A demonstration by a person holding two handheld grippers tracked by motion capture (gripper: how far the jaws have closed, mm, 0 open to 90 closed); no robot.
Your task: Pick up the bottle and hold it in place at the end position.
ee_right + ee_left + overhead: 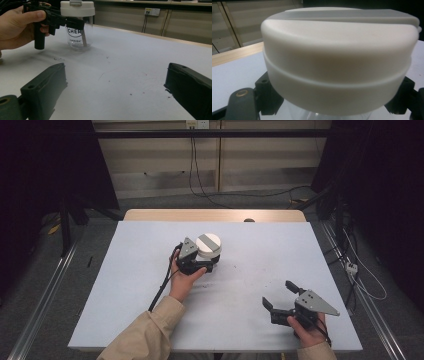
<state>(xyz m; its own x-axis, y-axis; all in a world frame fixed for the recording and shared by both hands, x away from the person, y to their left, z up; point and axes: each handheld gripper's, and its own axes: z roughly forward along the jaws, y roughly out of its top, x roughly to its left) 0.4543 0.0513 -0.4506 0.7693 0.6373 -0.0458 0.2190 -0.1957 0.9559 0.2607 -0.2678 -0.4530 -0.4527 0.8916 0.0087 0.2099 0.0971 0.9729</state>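
My left tool is clamped on the jar, jaws closed around the clear body just beneath the lid. The jar stands upright near the middle of the table, somewhat toward its far edge. It is transparent with dark lettering; the lid is white and round with a grey strip across the top. My right tool rests near the table's near right corner, jaws wide apart, gripping nothing.

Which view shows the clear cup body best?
The right gripper view: the clear cup stands side-on, printed lettering readable, white lid on, left gripper clamped below the lid. The left gripper view gives mostly lid; the high view shows its top.
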